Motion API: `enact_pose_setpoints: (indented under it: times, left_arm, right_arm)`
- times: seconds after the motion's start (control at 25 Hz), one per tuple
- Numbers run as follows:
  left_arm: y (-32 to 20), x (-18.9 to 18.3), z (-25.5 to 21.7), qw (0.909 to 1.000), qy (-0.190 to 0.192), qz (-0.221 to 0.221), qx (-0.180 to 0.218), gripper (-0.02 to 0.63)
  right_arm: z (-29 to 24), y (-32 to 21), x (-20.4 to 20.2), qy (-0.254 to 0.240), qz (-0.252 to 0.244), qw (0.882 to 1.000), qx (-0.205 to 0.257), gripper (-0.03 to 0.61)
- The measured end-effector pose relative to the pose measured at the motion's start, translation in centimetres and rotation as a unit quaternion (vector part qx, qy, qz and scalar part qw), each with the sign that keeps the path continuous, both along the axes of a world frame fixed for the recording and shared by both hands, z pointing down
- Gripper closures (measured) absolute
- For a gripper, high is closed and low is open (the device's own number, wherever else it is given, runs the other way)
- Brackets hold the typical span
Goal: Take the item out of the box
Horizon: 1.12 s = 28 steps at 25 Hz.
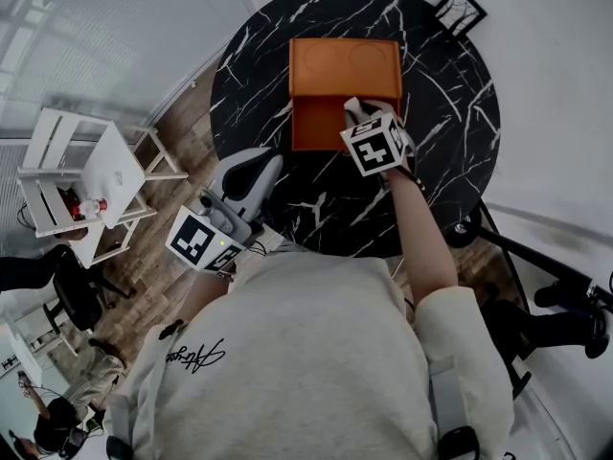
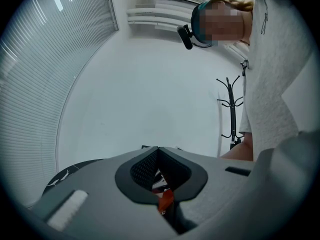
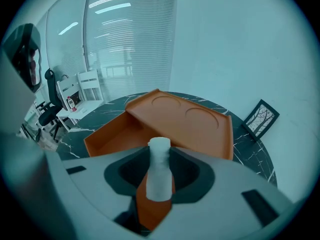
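As seen from the head view, the orange box [image 1: 324, 127] sits open toward the far edge of the round black marble tabletop [image 1: 330, 217], its lid [image 1: 345, 65] folded back. The right gripper [image 1: 356, 111] reaches over the box's near right corner. The left gripper [image 1: 261, 169] hangs over the tabletop's near left edge, well apart from the box. A picture frame [image 1: 458, 10] stands at the far right edge.

In the left gripper view, the left gripper [image 2: 158, 149] points up at a white wall, its jaws pressed together with nothing between them.

In the right gripper view, the right gripper [image 3: 161, 156] is clamped on a white bottle [image 3: 160, 176] standing upright between its jaws, lifted just in front of the open box [image 3: 115, 134].
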<state>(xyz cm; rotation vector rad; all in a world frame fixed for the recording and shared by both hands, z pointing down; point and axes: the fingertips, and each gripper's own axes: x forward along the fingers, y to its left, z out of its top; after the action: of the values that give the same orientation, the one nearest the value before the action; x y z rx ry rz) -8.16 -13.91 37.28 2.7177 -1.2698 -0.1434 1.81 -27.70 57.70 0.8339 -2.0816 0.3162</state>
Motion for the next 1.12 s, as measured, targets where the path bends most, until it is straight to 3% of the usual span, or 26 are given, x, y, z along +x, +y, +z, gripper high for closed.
enact_pose_setpoints:
  times: [1.12]
  left_arm:
    - [0.2, 0.8, -0.9, 0.9998, 0.000, 0.017, 0.010, 0.612]
  right_arm:
    - [-7.0, 1.8, 0.1, -0.142, 0.038, 0.987, 0.059, 0.451]
